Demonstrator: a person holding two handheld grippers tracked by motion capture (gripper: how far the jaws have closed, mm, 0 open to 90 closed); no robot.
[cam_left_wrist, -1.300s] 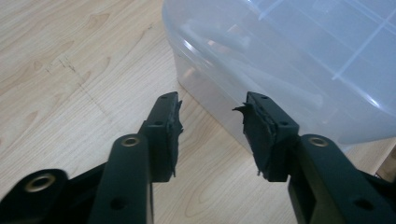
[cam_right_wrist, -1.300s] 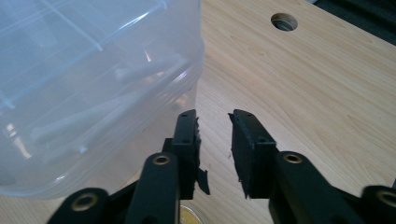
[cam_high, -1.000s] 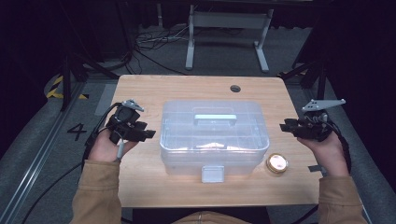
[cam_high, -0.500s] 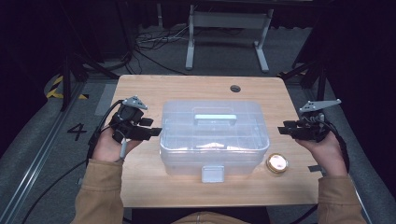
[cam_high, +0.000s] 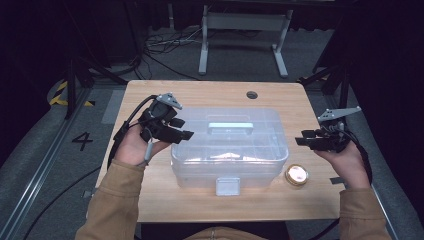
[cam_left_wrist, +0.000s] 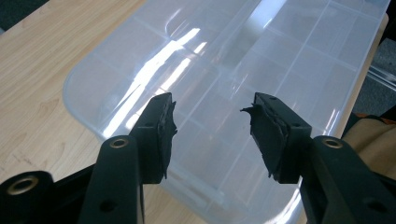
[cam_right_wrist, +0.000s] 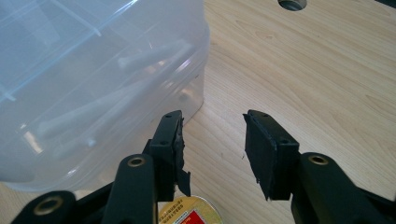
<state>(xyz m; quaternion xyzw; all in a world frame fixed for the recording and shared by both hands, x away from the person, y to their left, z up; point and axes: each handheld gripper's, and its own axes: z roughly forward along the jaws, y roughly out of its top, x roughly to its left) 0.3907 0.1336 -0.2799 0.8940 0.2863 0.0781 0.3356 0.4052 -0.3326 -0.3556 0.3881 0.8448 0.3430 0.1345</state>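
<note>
A big see-through plastic box with its lid on sits in the middle of the wooden table. The left gripper is at the box's left end, up over the lid. Its jaws have just been opening and are wide apart, with nothing held between them. The right gripper is just beside the box's right end, not touching it. Its jaws have just been opening too, and nothing is between them. A small round gold tin lies on the table near the box's front right corner
</note>
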